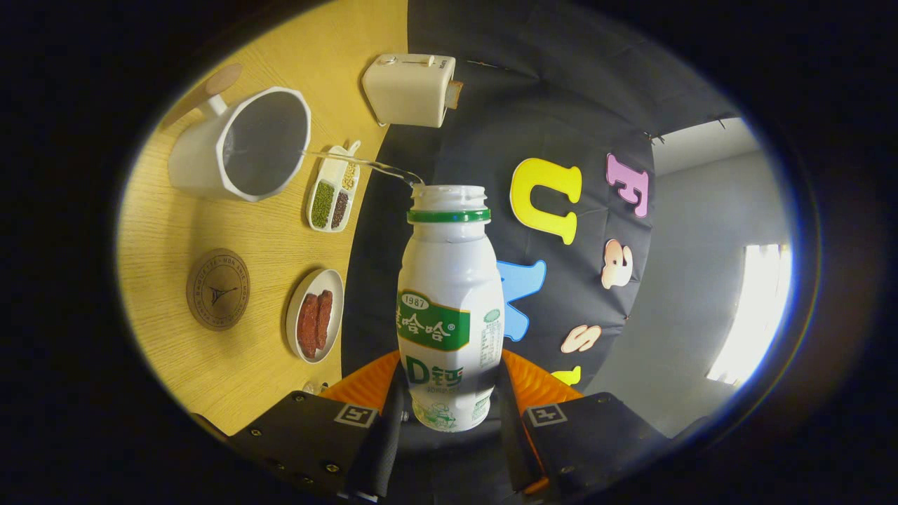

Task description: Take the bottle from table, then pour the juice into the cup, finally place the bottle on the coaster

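Uncapped white bottle (449, 294) tipped, thin stream entering white cup (242, 144), round coaster (218, 289) nearby

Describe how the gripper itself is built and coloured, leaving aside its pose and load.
The gripper has two black fingers on black blocks dotted with small screws. Each block carries a square black-and-white marker tag. Ribbed orange pieces sit behind the fingers, on either side.

We count one bottle (449, 301), uncapped, held between the two fingers (382, 449) of the one hand-held gripper (449, 428). On the counter (266, 56) we count one cup (242, 144), one coaster (218, 289), one toaster (410, 89), one divided dish of beans (334, 198), and one plate (315, 315) bearing two reddish strips.
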Action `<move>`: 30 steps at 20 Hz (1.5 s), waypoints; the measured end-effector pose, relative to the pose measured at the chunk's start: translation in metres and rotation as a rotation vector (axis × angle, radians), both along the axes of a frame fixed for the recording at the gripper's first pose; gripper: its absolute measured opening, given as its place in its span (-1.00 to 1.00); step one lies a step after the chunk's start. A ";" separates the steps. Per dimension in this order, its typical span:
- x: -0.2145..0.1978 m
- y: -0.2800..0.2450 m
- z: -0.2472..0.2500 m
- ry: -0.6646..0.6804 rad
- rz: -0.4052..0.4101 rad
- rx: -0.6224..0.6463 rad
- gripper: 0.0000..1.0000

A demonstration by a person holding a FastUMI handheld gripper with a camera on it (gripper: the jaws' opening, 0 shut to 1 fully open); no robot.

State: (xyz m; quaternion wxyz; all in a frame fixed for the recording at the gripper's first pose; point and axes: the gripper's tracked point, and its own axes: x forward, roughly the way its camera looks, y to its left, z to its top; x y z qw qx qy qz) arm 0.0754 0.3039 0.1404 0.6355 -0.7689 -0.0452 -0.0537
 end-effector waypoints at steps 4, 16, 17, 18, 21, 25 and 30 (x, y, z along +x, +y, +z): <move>0.000 0.000 0.002 -0.003 -0.002 -0.010 0.25; -0.001 0.001 0.006 -0.023 0.000 -0.055 0.25; -0.001 0.002 0.006 -0.026 -0.001 -0.060 0.25; 0.000 0.001 0.006 -0.028 -0.001 -0.065 0.25; 0.000 0.002 0.007 -0.034 -0.001 -0.078 0.25; 0.000 0.002 0.009 -0.047 -0.002 -0.102 0.25; -0.001 0.002 0.010 -0.055 -0.002 -0.123 0.25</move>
